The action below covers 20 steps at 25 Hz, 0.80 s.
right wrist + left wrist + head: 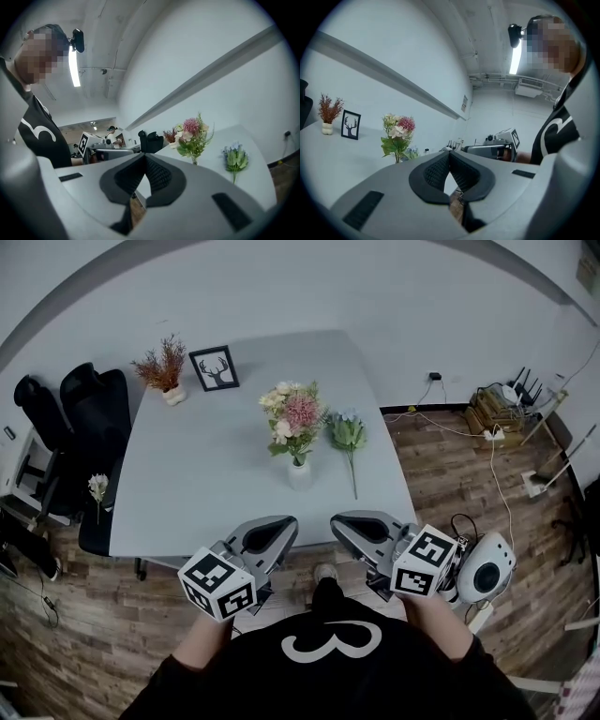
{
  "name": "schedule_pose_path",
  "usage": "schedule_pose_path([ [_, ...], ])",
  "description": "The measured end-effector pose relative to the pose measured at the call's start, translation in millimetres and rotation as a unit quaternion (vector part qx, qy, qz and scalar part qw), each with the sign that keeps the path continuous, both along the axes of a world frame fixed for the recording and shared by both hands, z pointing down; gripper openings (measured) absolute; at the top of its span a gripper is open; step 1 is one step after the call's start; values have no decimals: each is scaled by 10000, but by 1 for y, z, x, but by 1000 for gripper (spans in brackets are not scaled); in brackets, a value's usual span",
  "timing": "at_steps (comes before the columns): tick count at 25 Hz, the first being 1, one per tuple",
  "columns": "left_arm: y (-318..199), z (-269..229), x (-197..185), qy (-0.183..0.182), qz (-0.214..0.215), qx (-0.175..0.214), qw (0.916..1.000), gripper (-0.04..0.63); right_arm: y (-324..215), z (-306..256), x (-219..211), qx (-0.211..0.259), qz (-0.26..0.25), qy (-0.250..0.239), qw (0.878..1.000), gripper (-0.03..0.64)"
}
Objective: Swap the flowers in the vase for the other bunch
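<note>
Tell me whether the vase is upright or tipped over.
Upright. The vase stands on the table with the pink-and-cream bunch rising from its mouth.

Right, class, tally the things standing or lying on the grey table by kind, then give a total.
Flower bunches: 3 (pink-and-cream bunch, blue bunch lying flat, dried reddish sprigs)
Vessels: 2 (white vase, small pot)
Framed pictures: 1 (deer print)
Total: 6
</note>
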State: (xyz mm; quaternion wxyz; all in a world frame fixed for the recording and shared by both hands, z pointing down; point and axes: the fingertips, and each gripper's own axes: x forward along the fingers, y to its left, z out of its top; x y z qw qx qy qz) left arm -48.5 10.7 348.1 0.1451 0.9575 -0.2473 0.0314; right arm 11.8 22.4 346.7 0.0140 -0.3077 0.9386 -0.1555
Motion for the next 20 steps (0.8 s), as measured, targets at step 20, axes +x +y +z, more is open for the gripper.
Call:
schedule_pose_path([
  [20,2,12,11,-266,106,21,9996,11,2,7,7,-60,35,14,10000,8],
])
